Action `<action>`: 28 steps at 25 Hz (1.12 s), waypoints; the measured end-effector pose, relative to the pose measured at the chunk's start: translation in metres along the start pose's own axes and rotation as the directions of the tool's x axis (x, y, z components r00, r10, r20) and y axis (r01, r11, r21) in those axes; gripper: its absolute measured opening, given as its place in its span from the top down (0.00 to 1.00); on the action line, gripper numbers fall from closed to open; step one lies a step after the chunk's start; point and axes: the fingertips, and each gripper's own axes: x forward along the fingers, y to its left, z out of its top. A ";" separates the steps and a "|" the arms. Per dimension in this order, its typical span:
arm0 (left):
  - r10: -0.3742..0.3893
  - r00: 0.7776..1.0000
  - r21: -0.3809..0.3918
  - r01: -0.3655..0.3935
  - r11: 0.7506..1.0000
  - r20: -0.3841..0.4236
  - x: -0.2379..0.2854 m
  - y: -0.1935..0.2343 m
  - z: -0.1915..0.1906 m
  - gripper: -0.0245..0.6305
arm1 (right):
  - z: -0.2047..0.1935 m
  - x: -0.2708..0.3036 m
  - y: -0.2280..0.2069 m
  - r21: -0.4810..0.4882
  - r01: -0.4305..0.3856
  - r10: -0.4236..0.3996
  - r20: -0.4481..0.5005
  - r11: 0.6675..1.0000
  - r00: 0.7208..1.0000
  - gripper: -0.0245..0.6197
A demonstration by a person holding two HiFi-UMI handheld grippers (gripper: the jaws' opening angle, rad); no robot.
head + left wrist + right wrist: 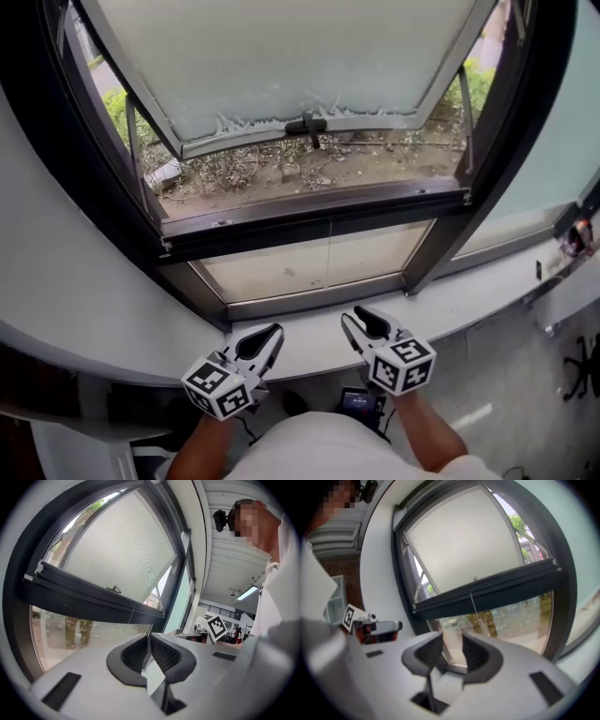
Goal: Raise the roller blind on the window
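A pale, finely textured panel [281, 56] fills the upper window opening above a dark crossbar [309, 214], with a small black handle [307, 125] at its lower edge. I cannot tell whether it is the blind or a frosted sash, and I cannot make out a pull cord. My left gripper [272, 334] hovers over the white sill [309, 356] and points at the lower pane [291, 267], its jaws together and empty [149, 641]. My right gripper [354, 320] hovers beside it with a narrow gap between its jaws and nothing in it [452, 648].
Thick dark frame posts [469, 216] flank the window. A small device with cables [574, 239] sits at the sill's far right. An office chair base [586, 361] stands on the floor to the right. A dark box [359, 403] lies below the sill by the person's body.
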 end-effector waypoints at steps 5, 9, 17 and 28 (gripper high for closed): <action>-0.011 1.000 0.009 0.011 1.000 -0.006 -0.005 0.013 0.003 0.92 | 0.003 0.012 0.008 -0.002 0.015 -0.015 0.006 1.000 1.000 0.75; 0.005 1.000 0.018 -0.005 1.000 0.004 -0.006 0.019 0.009 0.92 | 0.008 0.015 0.007 -0.013 0.010 -0.010 0.005 1.000 1.000 0.75; 0.072 0.996 0.087 -0.076 0.993 0.045 0.016 0.026 0.028 0.92 | 0.034 0.018 -0.017 -0.074 -0.006 0.006 0.004 0.997 1.000 0.75; 0.086 0.996 0.160 -0.086 0.983 0.012 0.054 0.032 0.036 0.89 | 0.055 0.030 -0.036 -0.177 -0.048 0.043 -0.027 0.983 0.999 0.75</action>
